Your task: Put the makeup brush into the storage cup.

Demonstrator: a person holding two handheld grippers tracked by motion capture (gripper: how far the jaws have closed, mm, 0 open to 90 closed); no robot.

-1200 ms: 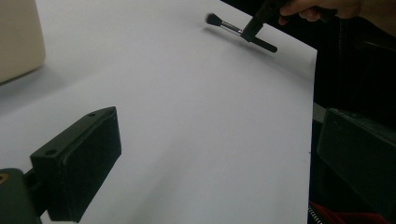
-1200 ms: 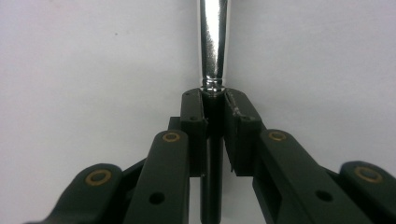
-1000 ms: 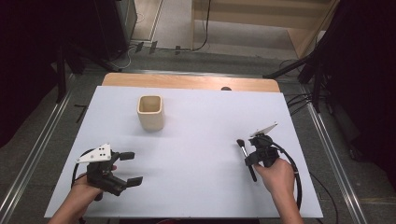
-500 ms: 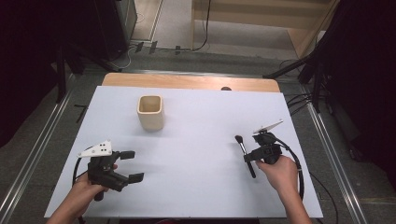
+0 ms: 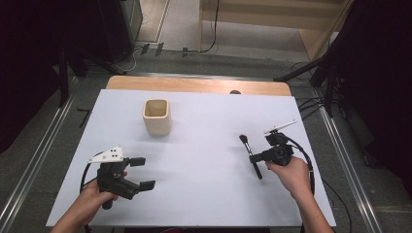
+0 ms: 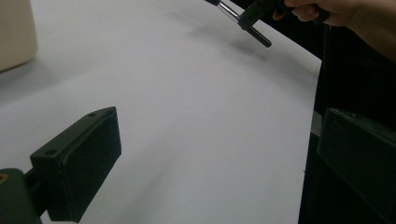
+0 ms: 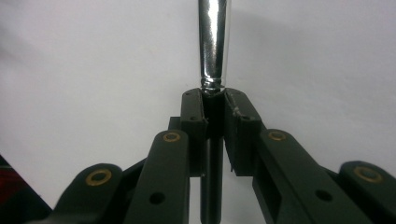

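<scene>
**Spotter:** Since the earlier frames your right gripper point(image 5: 256, 156) has drifted a little toward the right edge of the worktop point(image 5: 204, 194), and the brush point(image 5: 249, 155) has gone with it; your left gripper point(image 5: 140, 172) has shifted only slightly; the cup point(image 5: 157, 117) has stayed put.

**Checker:** And the brush now?

**Spotter:** Your right jaws are clamped on it; in the right gripper view the pads point(image 7: 194, 116) press both sides of the black handle just below the shiny metal ferrule point(image 7: 214, 42), and the handle runs back between the jaws; from the high view the brush sits over the right half of the worktop, bristle end pointing toward the far edge, handle end toward the near edge; whether it touches the surface I cannot tell.

**Checker:** Your left side?

**Spotter:** Your left jaws stand wide apart with nothing between them; you hold that gripper near the near-left corner of the worktop; the left gripper view shows bare white surface between the jaws, with the brush point(image 6: 243, 21) farther off.

**Checker:** The cup?

**Spotter:** It stands upright, left of centre and toward the far edge; well apart from both grippers.
</scene>
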